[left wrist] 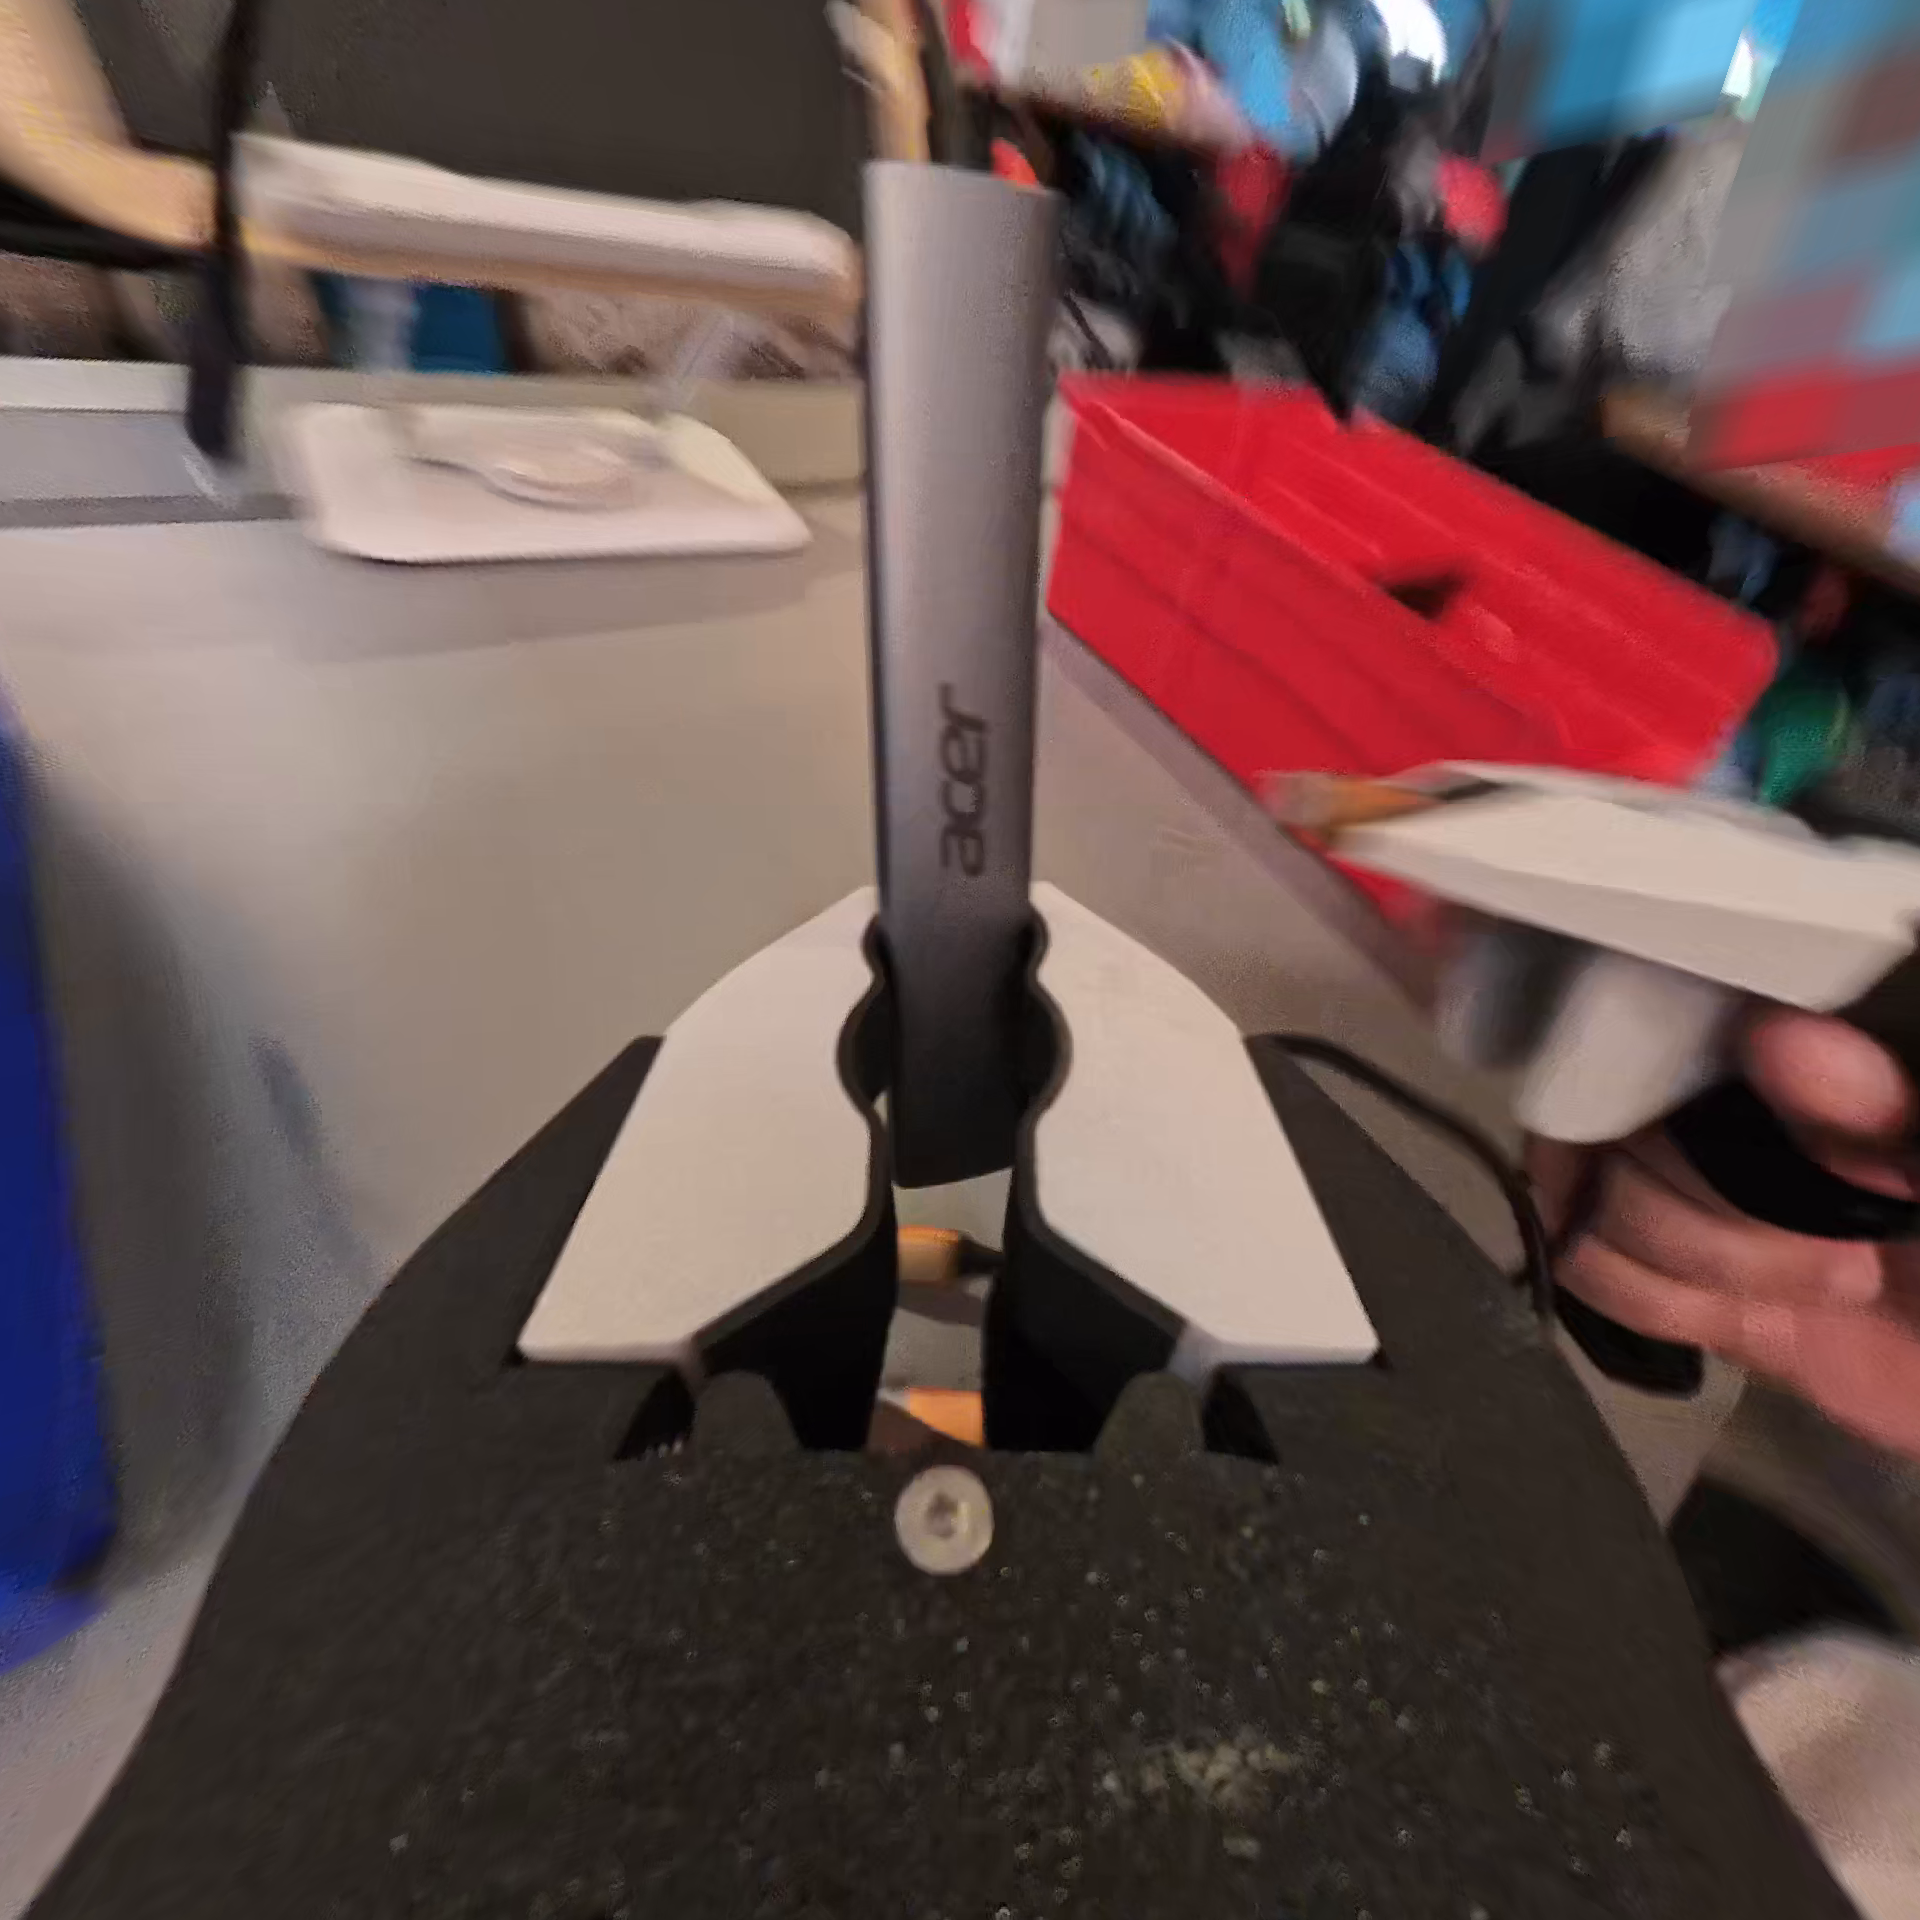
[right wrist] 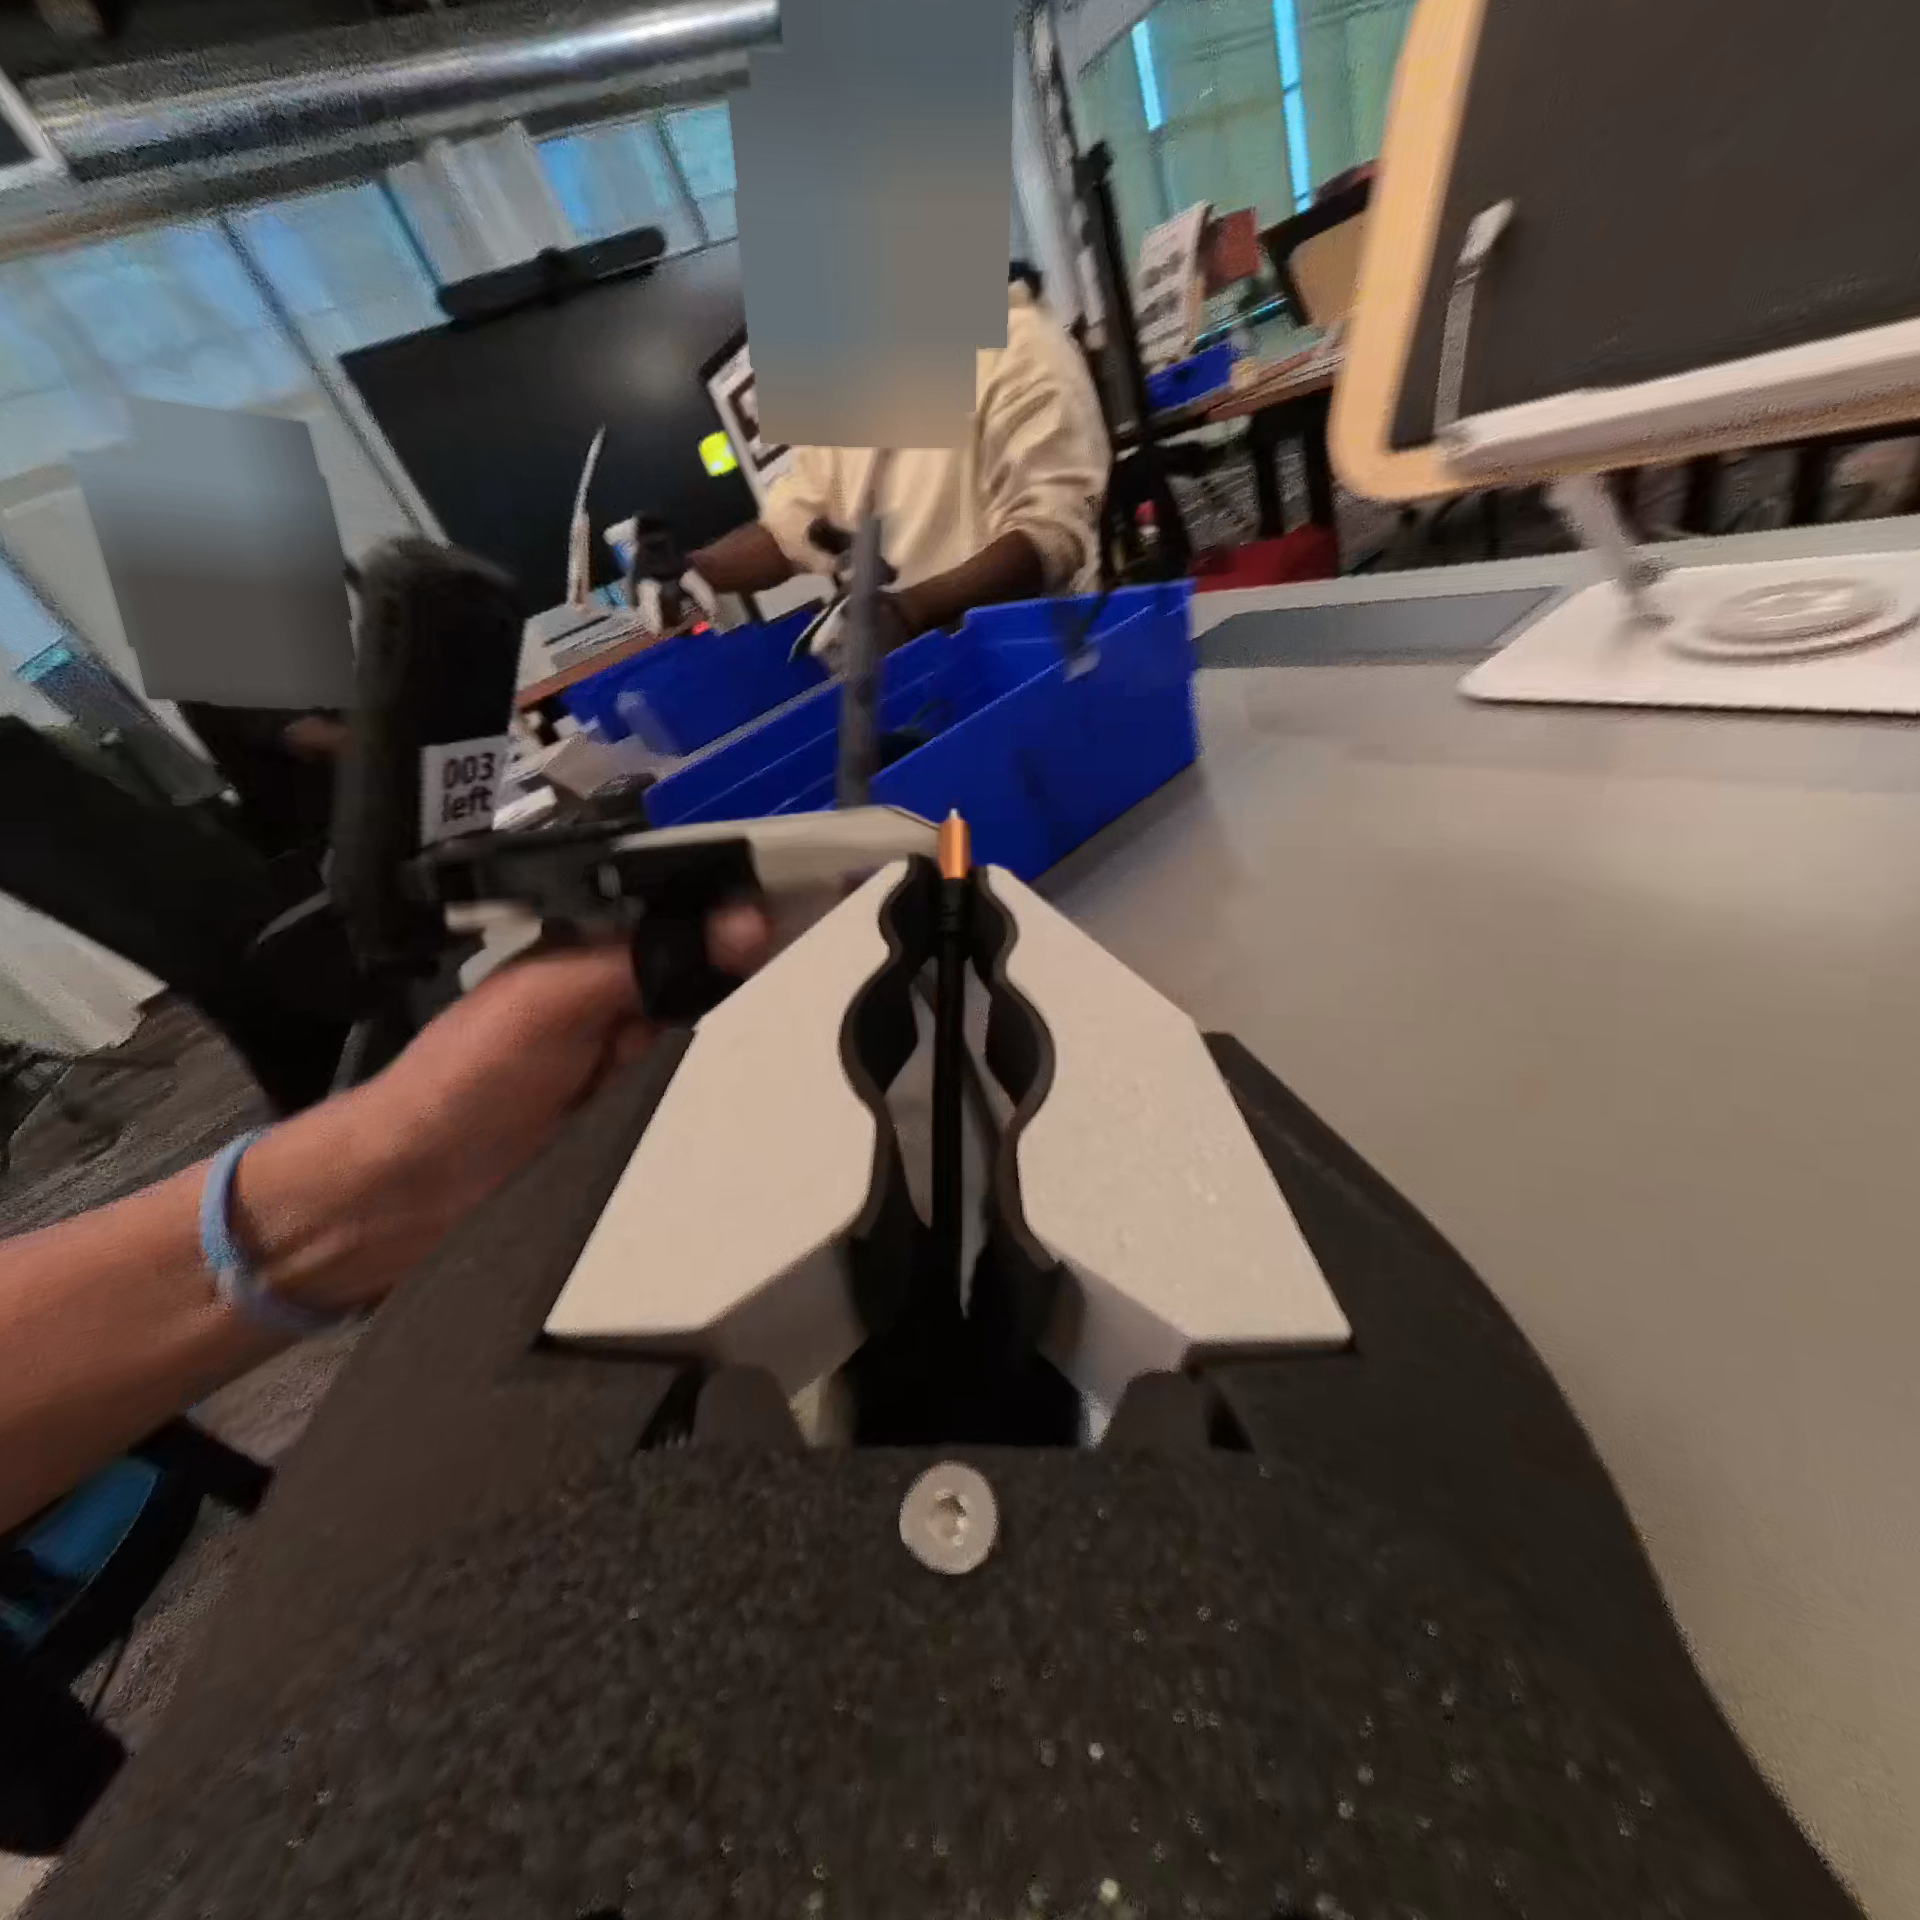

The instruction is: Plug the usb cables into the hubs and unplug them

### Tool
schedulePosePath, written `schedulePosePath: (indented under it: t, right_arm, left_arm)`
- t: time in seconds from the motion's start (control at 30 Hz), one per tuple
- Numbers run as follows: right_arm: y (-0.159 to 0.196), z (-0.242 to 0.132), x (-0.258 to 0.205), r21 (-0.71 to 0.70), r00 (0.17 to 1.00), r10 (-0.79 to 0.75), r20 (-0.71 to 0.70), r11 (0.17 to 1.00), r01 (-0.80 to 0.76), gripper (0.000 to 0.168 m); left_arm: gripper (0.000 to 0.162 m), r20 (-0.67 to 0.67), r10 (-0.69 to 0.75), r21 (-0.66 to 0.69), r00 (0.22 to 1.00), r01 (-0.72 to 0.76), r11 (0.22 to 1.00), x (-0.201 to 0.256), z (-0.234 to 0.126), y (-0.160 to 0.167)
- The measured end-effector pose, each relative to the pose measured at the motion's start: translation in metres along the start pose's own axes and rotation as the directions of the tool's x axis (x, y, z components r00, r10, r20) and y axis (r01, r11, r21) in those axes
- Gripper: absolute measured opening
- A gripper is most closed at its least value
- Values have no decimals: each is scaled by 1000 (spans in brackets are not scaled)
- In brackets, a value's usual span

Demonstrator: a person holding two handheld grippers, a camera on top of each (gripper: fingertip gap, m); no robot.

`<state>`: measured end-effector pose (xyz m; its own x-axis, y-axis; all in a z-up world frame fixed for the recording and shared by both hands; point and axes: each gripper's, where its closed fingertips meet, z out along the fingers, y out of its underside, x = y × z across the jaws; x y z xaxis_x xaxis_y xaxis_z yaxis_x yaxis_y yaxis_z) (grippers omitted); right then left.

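Left gripper (left wrist: 954, 1039) clamped on grey stylus case (left wrist: 956, 582) (upright); right gripper (right wrist: 954, 914) pinching thin pen (right wrist: 948, 1060)

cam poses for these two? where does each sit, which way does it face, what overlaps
Left wrist view: sits behind the left gripper, looks along its fingers, shut on a grey pen barrel, toward a red bin; the person's right hand shows.
Right wrist view: sits behind the right gripper, shut on a thin black refill, facing blue bins; the left forearm shows.
Shared: grey table, white monitor base, each other's gripper.
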<state>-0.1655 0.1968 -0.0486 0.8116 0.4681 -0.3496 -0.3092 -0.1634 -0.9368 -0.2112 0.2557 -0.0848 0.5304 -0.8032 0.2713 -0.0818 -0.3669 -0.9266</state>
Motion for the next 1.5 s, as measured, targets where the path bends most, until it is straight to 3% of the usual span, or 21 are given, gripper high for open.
schedulePosePath:
  t: [0.03,0.07,0.1,0.2,0.23,0.3,0.4,0.53,0.67,0.8,0.9,1.0,1.1,1.2,1.23,1.33,1.37,1.43,1.5]
  right_arm:
    - [-10,-10,11,17,1000,11,-7,1000,-11,4]
    - [-17,-16,21,21,1000,13,-12,1000,-13,4]
    - [-19,-17,29,11,1000,3,-25,1000,-3,4]
    - [-18,-13,42,-11,999,4,-39,1000,-4,5]
    - [-17,-13,42,-28,998,-33,-49,999,32,5]
    - [-18,-15,39,-66,989,-131,-61,990,127,4]
    - [-30,-21,23,-149,981,-194,21,969,195,5]
    - [-98,-52,15,-94,956,-293,13,951,293,5]
    - [-178,-104,23,7,896,-421,-137,905,426,5]
    - [-208,-141,61,46,868,-415,-275,896,443,5]
    - [-199,-150,110,79,891,-336,-305,924,375,5]
    - [-148,-145,169,-35,902,-303,-307,951,308,5]
    - [-119,-156,218,-207,756,-473,-452,880,427,5]
    - [-92,-154,230,-377,734,-536,-417,837,397,5]
    - [-83,-157,241,-467,696,-578,-426,799,378,5]
    - [-83,-185,276,-725,384,-805,-451,582,369,6]
    - [-81,-188,279,-762,348,-834,-429,541,357,6]
    - [-67,-181,279,-768,404,-820,-406,546,336,5]
    - [-37,-168,276,-764,544,-760,-354,571,300,5]
  left_arm:
    - [19,6,-130,37,991,130,991,-34,-11,-13]
    - [19,26,-174,83,984,171,982,-61,-24,-26]
    - [19,51,-100,123,994,93,988,-65,-36,-39]
    - [19,45,231,119,972,-234,965,-8,-35,-50]
    - [20,41,243,107,969,-246,963,-1,-31,-44]
    - [19,33,136,74,990,-138,988,-13,-24,-29]
    - [19,42,184,40,982,-186,982,-29,-22,-18]
    - [19,-4,147,40,989,-147,988,-31,-22,-12]
    - [19,-57,195,18,979,-194,981,-13,-14,-1]
    - [19,-120,251,6,961,-252,968,14,-8,9]
    - [19,-154,253,-2,955,-256,967,26,-5,14]
    - [19,-179,242,-7,954,-248,969,33,-3,16]
    - [19,-211,241,-23,947,-251,968,39,-2,20]
    - [19,-208,255,-25,944,-266,964,41,-2,21]
    - [19,-210,252,-26,945,-263,964,42,-1,22]
    - [19,-216,236,-34,947,-249,968,43,-1,24]
    - [19,-215,235,-35,948,-248,968,42,-1,25]
    - [19,-210,235,-30,949,-247,969,41,-3,23]
    - [19,-210,227,-29,951,-238,971,39,-3,22]
